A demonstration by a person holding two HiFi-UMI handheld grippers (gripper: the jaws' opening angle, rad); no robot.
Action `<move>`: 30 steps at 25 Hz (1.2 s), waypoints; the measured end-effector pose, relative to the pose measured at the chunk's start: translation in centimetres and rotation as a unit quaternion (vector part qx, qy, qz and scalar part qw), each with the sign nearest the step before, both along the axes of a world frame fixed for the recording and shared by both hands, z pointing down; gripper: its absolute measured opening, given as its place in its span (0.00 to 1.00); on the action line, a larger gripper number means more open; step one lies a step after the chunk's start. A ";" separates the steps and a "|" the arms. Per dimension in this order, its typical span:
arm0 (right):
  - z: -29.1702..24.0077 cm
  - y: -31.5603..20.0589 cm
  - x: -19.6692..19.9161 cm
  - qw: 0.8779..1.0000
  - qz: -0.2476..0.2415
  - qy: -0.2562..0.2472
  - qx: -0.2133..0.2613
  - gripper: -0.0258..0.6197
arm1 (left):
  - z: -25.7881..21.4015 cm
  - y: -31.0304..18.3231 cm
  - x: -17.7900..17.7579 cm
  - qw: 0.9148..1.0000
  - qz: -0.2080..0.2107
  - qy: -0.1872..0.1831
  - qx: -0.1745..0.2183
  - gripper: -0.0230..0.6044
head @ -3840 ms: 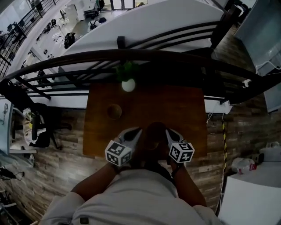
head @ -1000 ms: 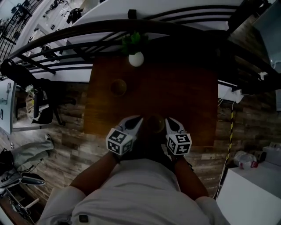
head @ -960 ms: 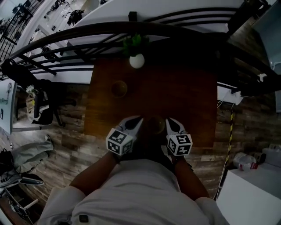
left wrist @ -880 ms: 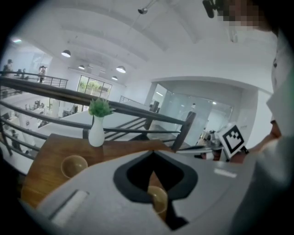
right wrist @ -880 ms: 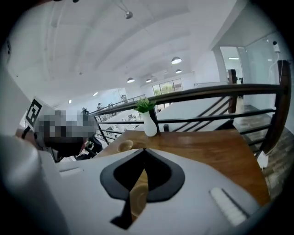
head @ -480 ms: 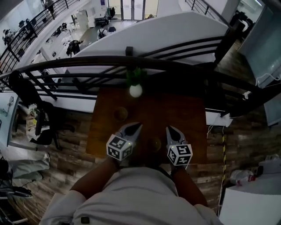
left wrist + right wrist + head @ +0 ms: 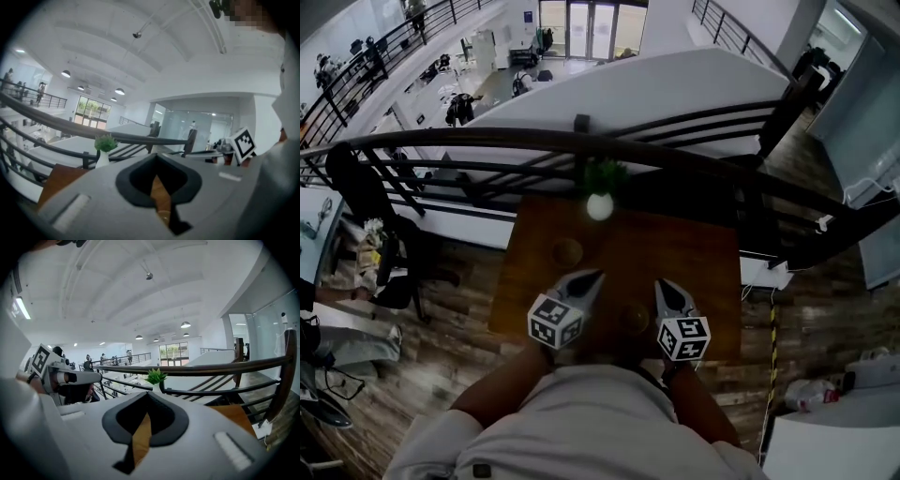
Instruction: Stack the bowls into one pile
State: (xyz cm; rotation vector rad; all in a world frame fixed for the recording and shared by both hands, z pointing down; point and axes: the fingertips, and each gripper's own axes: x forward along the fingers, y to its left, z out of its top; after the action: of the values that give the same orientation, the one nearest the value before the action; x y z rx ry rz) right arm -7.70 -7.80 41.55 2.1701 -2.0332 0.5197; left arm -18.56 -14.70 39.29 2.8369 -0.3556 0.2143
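Your left gripper (image 7: 591,279) and right gripper (image 7: 665,286) are both clenched on nothing, poised over the near edge of the wooden table (image 7: 703,253). The near bowl (image 7: 635,319) sits on the table between them. The far bowl (image 7: 567,251) stands well apart, unstacked, nearer the potted plant (image 7: 600,199).

Pale grey tee (image 7: 572,422); grey left hand-held gripper (image 7: 590,278), right hand-held gripper (image 7: 665,286); b&w cubes (image 7: 555,322).
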 end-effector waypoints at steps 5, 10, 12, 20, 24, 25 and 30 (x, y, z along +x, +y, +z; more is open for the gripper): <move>0.1 -2.7 -3.8 0.999 -0.043 -0.005 -0.001 0.05 | -0.7 -1.6 -4.2 0.999 -0.040 0.001 -0.013 0.04; 0.1 -5.8 -7.9 0.995 -0.099 -0.011 -0.007 0.05 | -0.5 -3.8 -8.5 0.996 -0.092 -0.004 -0.016 0.04; 0.2 -6.9 -8.9 0.993 -0.118 -0.015 -0.007 0.05 | -0.3 -4.4 -9.7 0.994 -0.108 -0.008 -0.017 0.04; 0.7 -9.5 -10.1 0.985 -0.170 -0.026 -0.001 0.05 | 0.3 -5.5 -10.8 0.988 -0.152 -0.020 -0.014 0.04; 2.1 -9.8 -8.6 0.982 -0.184 -0.041 -0.009 0.05 | 0.8 -6.7 -9.5 0.985 -0.168 -0.031 -0.016 0.04; 2.6 -9.8 -8.1 0.982 -0.183 -0.046 -0.012 0.05 | 1.0 -6.9 -9.2 0.985 -0.170 -0.035 -0.018 0.04; 5.0 -10.4 -5.9 0.980 -0.184 -0.067 -0.029 0.05 | 3.2 -7.9 -7.6 0.983 -0.173 -0.058 -0.027 0.04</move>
State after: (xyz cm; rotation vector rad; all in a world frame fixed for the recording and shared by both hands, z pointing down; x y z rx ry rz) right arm -13.65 -18.23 46.56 1.7067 -2.3805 0.6762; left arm -26.13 -22.64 42.48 2.6592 -0.8426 0.3112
